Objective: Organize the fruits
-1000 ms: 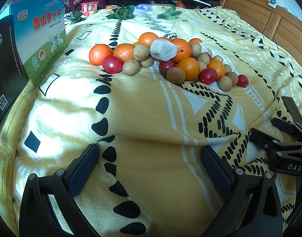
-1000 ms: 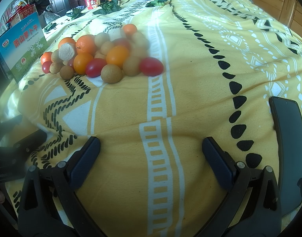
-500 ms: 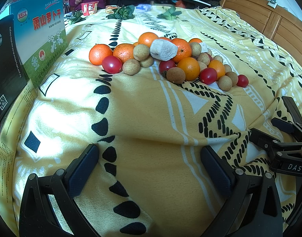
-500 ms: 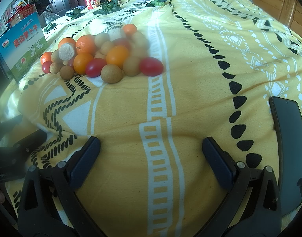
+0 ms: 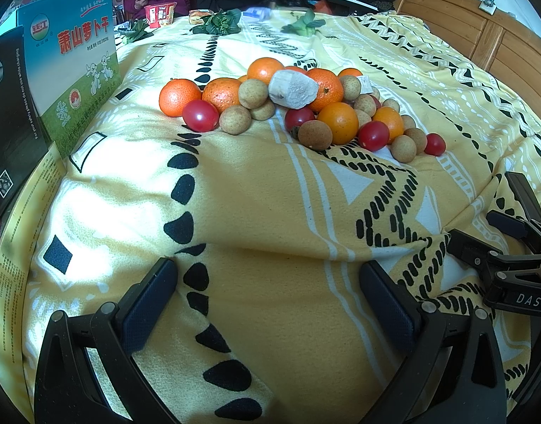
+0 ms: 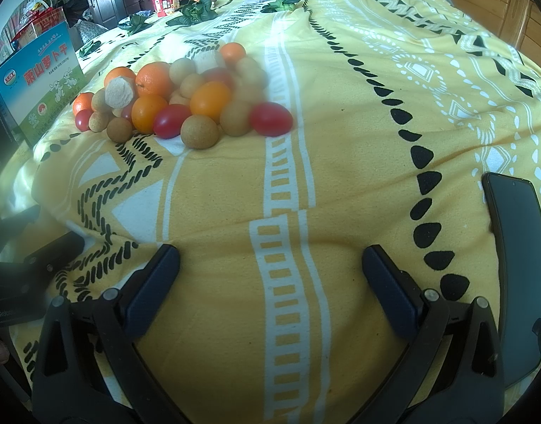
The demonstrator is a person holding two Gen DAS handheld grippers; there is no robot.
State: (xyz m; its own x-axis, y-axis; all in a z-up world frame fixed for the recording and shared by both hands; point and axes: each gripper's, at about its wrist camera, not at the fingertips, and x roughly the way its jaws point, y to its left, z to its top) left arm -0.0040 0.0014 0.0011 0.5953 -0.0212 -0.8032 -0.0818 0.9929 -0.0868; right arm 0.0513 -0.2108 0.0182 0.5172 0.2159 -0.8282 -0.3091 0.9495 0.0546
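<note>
Fruits [image 5: 298,106] lie heaped well beyond each hand-held gripper [image 5: 266,293] [image 6: 270,275], both spread wide, holding nothing.

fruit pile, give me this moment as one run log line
stage: not started | left gripper: open, holds nothing | right gripper: open, holds nothing | fruit pile: mixed, unsorted on yellow blanket | phone: right of right gripper

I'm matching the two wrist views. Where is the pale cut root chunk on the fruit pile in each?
Left wrist: pale root chunk on top of the pile, upper centre, against an orange.
Right wrist: same chunk at upper left.
Shared landmark: green-and-blue box, left of the pile.
</note>
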